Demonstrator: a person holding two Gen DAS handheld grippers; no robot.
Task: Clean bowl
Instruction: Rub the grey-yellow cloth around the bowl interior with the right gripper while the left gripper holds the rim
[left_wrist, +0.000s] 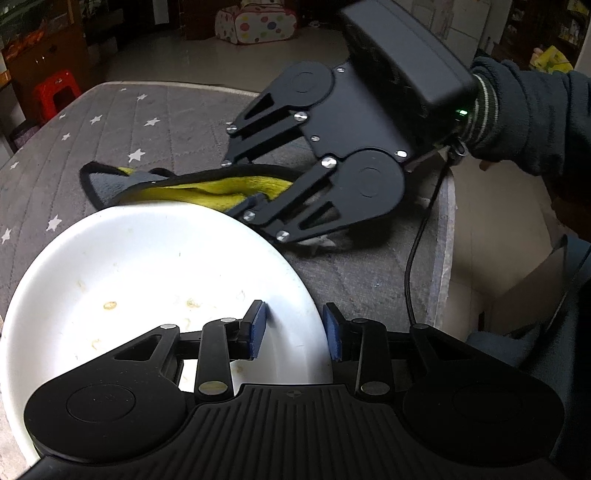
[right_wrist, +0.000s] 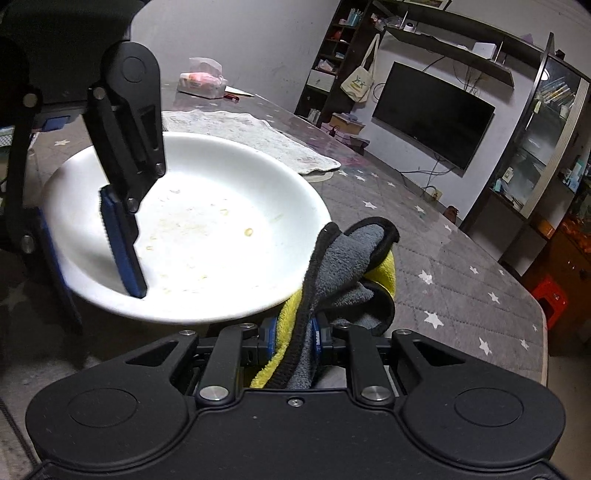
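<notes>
A white bowl (left_wrist: 147, 280) with yellowish food specks sits tilted above the grey star-patterned table; it also shows in the right wrist view (right_wrist: 221, 206). My left gripper (left_wrist: 295, 328) straddles the bowl's near rim, one blue pad inside and one outside, jaws closed onto the rim; it shows in the right wrist view (right_wrist: 85, 243). My right gripper (right_wrist: 293, 341) is shut on a yellow and grey cloth (right_wrist: 343, 266) with black trim, just beside the bowl's rim. The cloth (left_wrist: 207, 188) lies behind the bowl in the left wrist view, held by the right gripper (left_wrist: 255, 206).
The table (right_wrist: 461, 273) has a grey quilted cover with white stars. A white cloth (right_wrist: 258, 136) lies behind the bowl, and a plastic bag (right_wrist: 201, 79) at the far edge. A black cable (left_wrist: 417, 258) hangs at the table's edge. A red stool (left_wrist: 55, 92) stands on the floor.
</notes>
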